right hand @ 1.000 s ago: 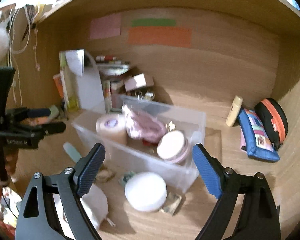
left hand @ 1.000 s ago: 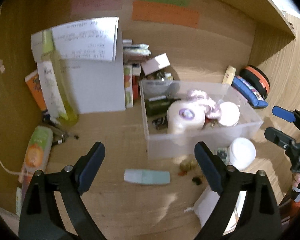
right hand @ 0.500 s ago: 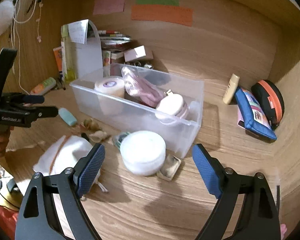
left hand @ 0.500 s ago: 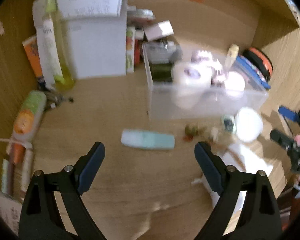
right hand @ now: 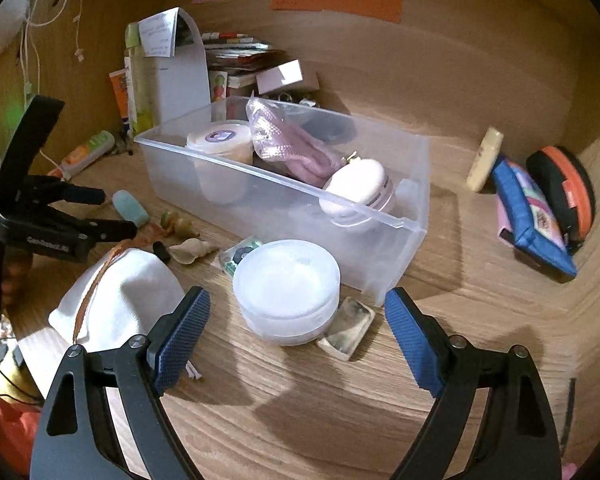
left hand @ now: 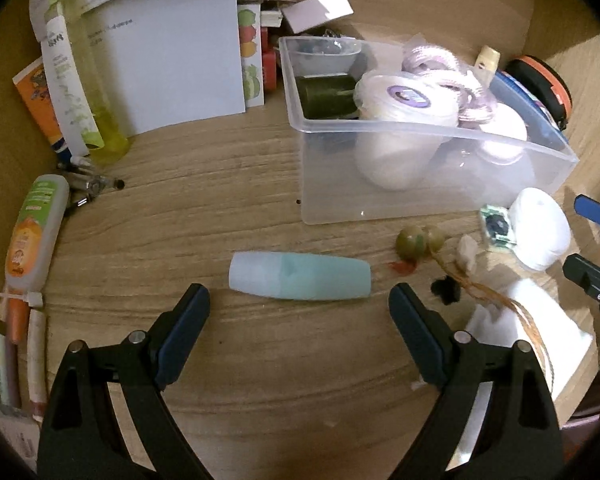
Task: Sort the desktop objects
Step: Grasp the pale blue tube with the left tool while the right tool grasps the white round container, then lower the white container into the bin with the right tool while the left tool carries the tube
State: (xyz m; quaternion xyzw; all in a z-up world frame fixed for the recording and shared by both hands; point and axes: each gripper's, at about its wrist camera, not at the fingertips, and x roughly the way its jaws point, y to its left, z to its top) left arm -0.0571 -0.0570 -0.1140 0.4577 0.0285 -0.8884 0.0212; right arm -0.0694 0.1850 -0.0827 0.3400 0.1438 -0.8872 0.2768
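A pale teal bottle [left hand: 300, 276] lies on its side on the wooden desk, just beyond and between the fingers of my open, empty left gripper [left hand: 299, 312]. It also shows small in the right wrist view [right hand: 130, 208]. A clear plastic bin [left hand: 420, 136] holds jars, a pink bundle and a dark green item. My right gripper [right hand: 296, 320] is open and empty, right in front of a round white jar [right hand: 286, 288] that stands beside the bin [right hand: 380, 240]. The left gripper [right hand: 100, 212] shows at the left of the right wrist view.
A white drawstring pouch [right hand: 120, 292], a shell [right hand: 192, 249], green beads [left hand: 412, 240] and a small tile [right hand: 346, 334] lie before the bin. Papers, a yellow bottle [left hand: 88, 80] and an orange tube [left hand: 34, 232] stand left. A blue pouch [right hand: 532, 216] and orange-black case [right hand: 568, 192] lie right.
My left gripper has come down and forward toward the teal bottle. My right gripper has come closer to the white jar. Both stay open.
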